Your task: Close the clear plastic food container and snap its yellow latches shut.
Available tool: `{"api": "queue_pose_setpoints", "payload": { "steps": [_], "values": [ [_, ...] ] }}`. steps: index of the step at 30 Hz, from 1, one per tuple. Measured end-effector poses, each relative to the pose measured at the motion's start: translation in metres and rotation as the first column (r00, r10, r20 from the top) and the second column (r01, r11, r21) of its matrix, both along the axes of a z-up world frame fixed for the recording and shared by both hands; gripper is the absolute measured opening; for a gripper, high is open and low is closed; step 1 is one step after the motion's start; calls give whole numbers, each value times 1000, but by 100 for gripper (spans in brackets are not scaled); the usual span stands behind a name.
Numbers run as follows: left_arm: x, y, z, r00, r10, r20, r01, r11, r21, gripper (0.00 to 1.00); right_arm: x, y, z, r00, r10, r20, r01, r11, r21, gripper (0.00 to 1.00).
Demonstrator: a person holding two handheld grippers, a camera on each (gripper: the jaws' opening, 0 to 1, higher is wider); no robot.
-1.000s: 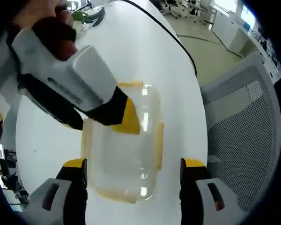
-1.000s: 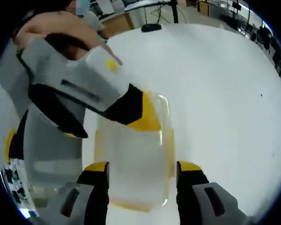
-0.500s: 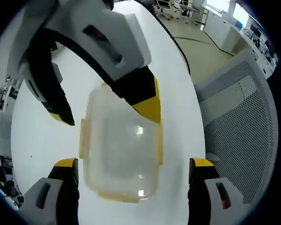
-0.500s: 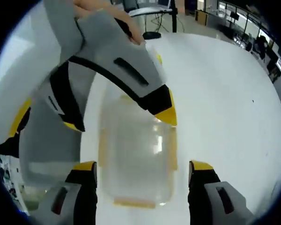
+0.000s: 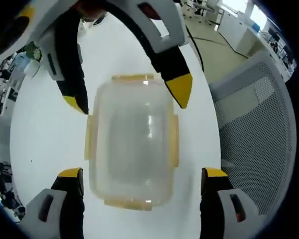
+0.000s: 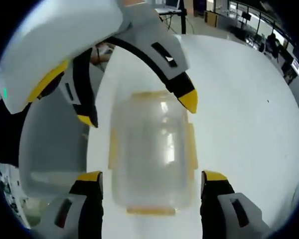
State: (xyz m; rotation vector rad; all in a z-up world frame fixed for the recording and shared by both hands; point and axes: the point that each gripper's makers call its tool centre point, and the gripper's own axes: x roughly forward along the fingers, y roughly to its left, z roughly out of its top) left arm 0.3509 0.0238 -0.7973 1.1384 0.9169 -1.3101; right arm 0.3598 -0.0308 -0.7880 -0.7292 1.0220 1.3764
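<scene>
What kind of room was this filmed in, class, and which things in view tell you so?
Probably an open office or lab: a mesh office chair beside the white table, wheeled chairs behind, and desks along a far window.

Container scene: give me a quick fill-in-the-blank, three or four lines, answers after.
1. The clear container rests on a ____ table.
2. Its latches along the edges are coloured ____.
3. In the left gripper view, the right gripper hangs above the container with its jaws ____.
4. Past the table edge in the left gripper view stands a grey mesh ____.

Missing words: white; yellow; open; chair
</scene>
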Motion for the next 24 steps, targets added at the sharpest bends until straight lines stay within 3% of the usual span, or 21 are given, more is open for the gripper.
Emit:
{"api": "queue_pose_setpoints", "payload": {
  "steps": [24],
  "values": [
    [12, 4, -23, 1000, -9, 1, 9, 1000, 28, 92, -3, -9, -21, 998, 19, 56, -18, 999, -28, 80]
  ]
}}
